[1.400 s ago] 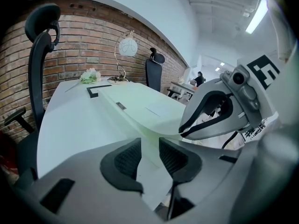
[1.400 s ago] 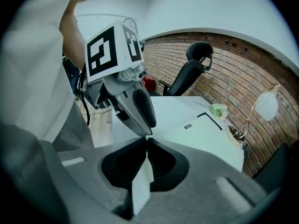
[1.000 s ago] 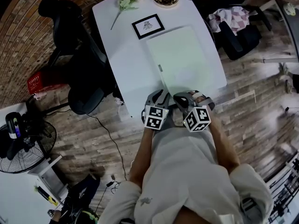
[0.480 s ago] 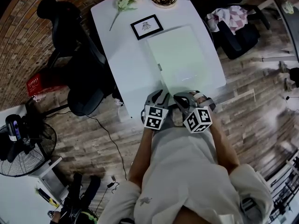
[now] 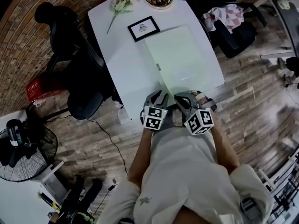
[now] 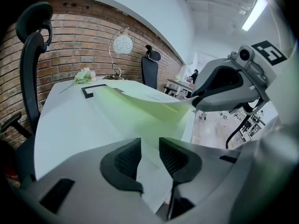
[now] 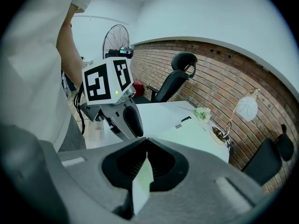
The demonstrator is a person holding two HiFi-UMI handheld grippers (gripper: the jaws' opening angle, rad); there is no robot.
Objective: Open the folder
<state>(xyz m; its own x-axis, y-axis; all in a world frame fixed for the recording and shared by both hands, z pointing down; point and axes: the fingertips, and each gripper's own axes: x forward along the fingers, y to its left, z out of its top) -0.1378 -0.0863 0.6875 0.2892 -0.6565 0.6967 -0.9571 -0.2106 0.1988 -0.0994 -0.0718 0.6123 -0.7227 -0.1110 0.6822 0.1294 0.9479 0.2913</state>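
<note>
My right tongs: pinched shut on folder cover, six o'clock edge.
My left tongs slightly agape over its lower leaf; folder on table, twelve o'clock. Nothing visibly shifted this past second: cover barely lifted.

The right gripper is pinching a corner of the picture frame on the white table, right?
No. The right gripper is pinching a corner of the green folder on the white table; the right gripper view shows it between the shut jaws.
</note>
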